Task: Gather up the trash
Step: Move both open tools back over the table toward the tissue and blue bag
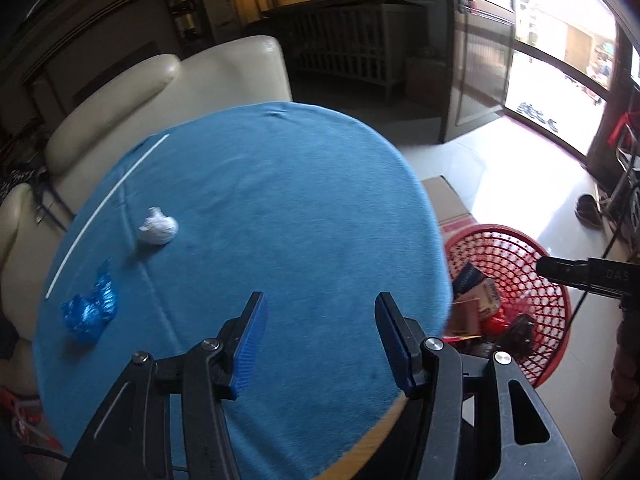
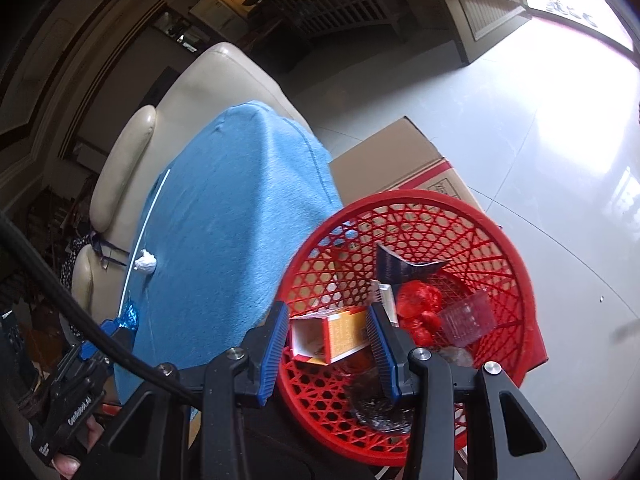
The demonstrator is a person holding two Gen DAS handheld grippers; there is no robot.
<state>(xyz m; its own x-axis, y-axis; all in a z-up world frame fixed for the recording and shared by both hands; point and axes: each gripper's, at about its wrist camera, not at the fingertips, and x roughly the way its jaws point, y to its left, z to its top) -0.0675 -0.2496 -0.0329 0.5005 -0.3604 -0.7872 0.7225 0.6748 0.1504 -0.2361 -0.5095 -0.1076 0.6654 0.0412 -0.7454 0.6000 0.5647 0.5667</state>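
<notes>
Left fingers [image 1: 322, 298] parted, empty, angled over blue surface [image 1: 280, 180] toward paper wad [image 1: 158, 230] and blue wrapper [image 1: 90, 312] awaiting pickup; right fingers [image 2: 328, 308] above red basket [image 2: 516, 264], set beside for dropping; grip on orange box [image 2: 340, 332] impossible to tell.

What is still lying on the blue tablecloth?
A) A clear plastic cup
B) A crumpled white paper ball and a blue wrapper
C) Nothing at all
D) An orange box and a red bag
B: the white paper ball and blue wrapper lie on the tablecloth.
</notes>
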